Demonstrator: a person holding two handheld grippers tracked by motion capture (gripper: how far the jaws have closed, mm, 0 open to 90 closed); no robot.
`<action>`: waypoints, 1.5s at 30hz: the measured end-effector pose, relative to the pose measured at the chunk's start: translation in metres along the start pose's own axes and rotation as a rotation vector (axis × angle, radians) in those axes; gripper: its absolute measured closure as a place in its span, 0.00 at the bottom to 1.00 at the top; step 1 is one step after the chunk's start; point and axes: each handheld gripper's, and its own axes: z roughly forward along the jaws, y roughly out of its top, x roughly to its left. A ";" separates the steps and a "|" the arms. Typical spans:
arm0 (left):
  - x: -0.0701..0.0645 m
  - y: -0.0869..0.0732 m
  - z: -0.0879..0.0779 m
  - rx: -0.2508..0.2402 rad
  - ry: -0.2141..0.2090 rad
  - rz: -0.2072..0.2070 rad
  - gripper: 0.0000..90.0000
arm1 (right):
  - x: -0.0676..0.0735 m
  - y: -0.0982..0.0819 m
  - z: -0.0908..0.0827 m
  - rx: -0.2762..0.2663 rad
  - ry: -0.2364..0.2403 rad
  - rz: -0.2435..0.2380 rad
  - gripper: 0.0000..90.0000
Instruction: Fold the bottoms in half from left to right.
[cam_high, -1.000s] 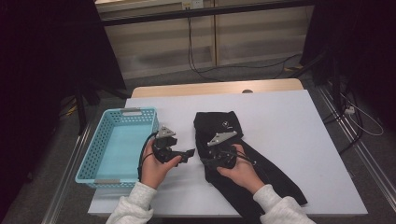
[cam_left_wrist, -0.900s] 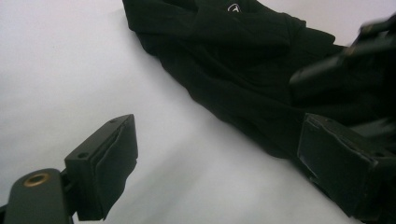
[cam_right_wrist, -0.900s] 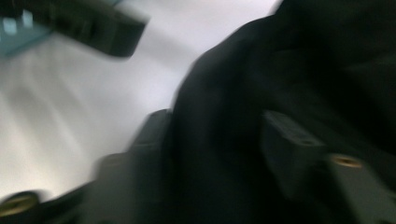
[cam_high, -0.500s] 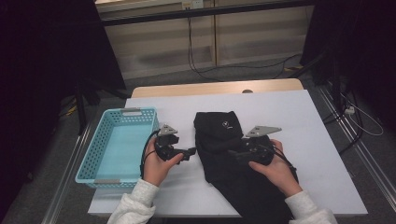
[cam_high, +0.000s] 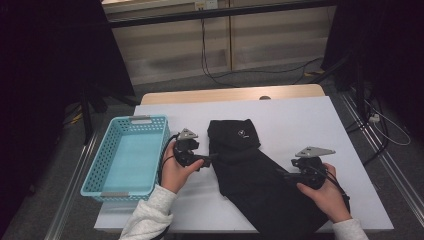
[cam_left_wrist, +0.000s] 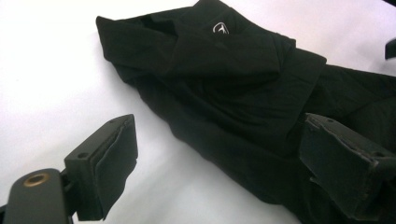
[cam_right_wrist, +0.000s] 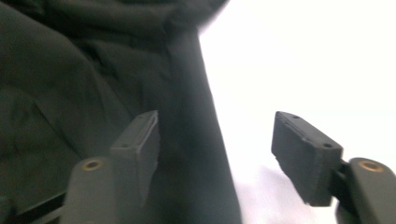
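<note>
Black trousers (cam_high: 260, 175) lie spread on a white table (cam_high: 300, 120), running from the near right edge, at about five o'clock from the table's middle, up to a folded waistband end near the middle. That folded end carries a small white logo (cam_high: 242, 133).

Nearest the person, the right hand (cam_high: 327, 192) holds the right gripper (cam_high: 281, 173) low over the right side of the garment, at about four o'clock from the table's middle. Its jaws point toward nine o'clock. In the right gripper view the two pads stand well apart: one (cam_right_wrist: 140, 140) hangs over the dark cloth, the other (cam_right_wrist: 303, 154) over bare white table, with the cloth's edge running between them. Nothing is pinched; the jaws have just been closing a little and are released, not grasping.

A little farther off, the left hand (cam_high: 175, 167) holds the left gripper (cam_high: 214, 157) at the trousers' left edge, at about eight o'clock from the table's middle, its jaws pointing toward three o'clock. In the left gripper view its jaws are spread wide: one pad (cam_left_wrist: 109, 163) sits above white table, the other (cam_left_wrist: 341, 163) above the black fabric, and the cloth's folded edge lies between them without being gripped.

At nine o'clock, just beside the left hand, stands a light blue plastic basket (cam_high: 107, 150) with a lattice wall.

Farthest away, at twelve o'clock, a strip of bare wood (cam_high: 225, 94) shows along the table's far edge.
</note>
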 end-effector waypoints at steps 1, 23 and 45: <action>0.000 0.001 0.001 -0.002 -0.012 -0.004 0.13 | 0.000 0.000 0.000 0.000 0.000 0.000 0.38; -0.003 0.002 0.000 -0.003 -0.008 0.007 0.13 | 0.005 -0.013 0.001 0.023 0.078 -0.012 0.98; 0.002 -0.003 0.002 -0.011 0.007 -0.016 0.14 | -0.056 -0.016 -0.016 0.013 -0.049 0.095 0.98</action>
